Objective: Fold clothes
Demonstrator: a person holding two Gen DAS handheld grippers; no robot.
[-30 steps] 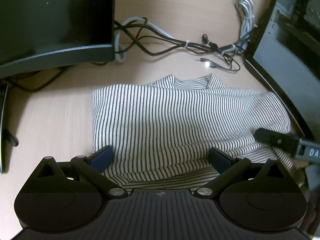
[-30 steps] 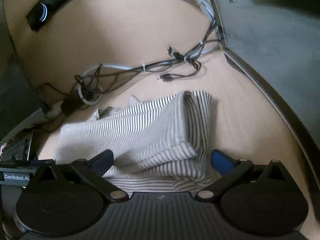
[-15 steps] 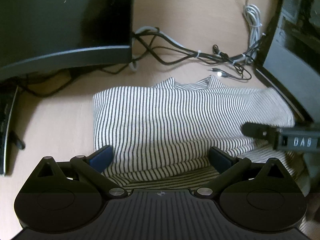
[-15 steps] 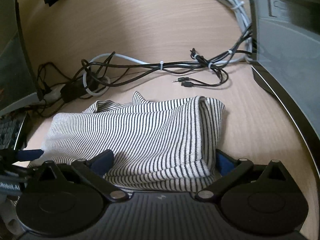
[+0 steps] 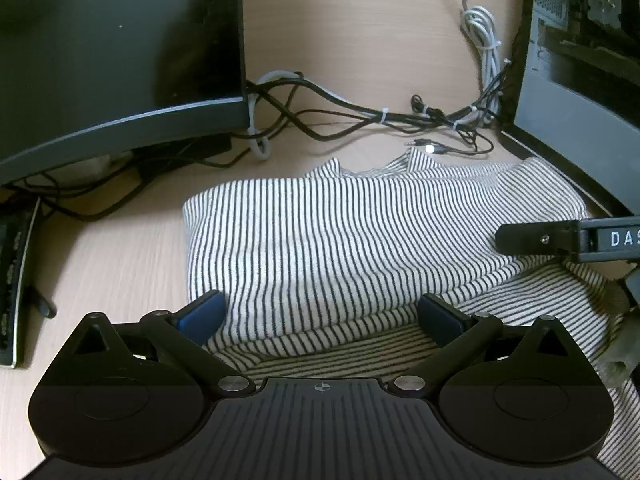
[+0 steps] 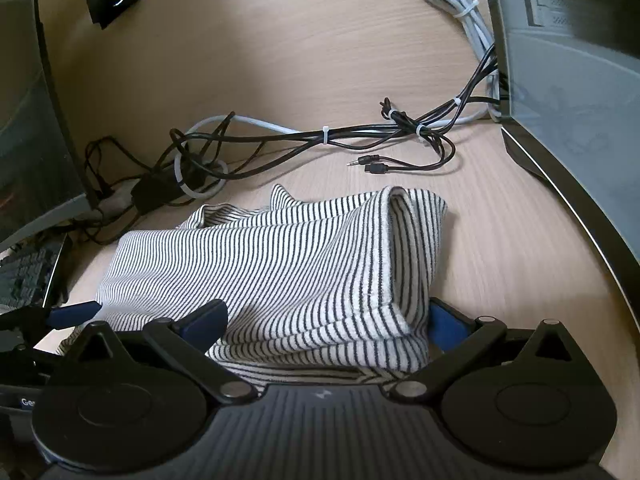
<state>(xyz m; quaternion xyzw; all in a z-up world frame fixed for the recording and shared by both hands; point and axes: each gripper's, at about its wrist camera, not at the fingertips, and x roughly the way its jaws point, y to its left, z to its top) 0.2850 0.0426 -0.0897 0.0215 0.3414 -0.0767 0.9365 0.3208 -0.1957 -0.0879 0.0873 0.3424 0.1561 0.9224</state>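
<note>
On the pale wood-grain bench (image 5: 100,264), between two dark monitors, lies the folded white shirt with thin black stripes (image 5: 360,248), its layers stacked and its collar pointing toward the back of the bench. The curved black monitor (image 5: 120,60) stands at the left rear, and a second dark screen with a grey bezel (image 6: 568,92) rises along the right side. A tangle of black and grey cables tied with white zip ties (image 6: 312,136) runs across the bench just behind the shirt, with two loose audio plugs near the collar. A dark keyboard edge (image 5: 16,280) shows at far left. The left claw (image 5: 320,316) is spread wide, its blue-padded fingers straddling the shirt's near edge over the cloth. The right claw (image 6: 328,320) is likewise spread, one finger on the fabric and the other tucked against the folded right end.
</note>
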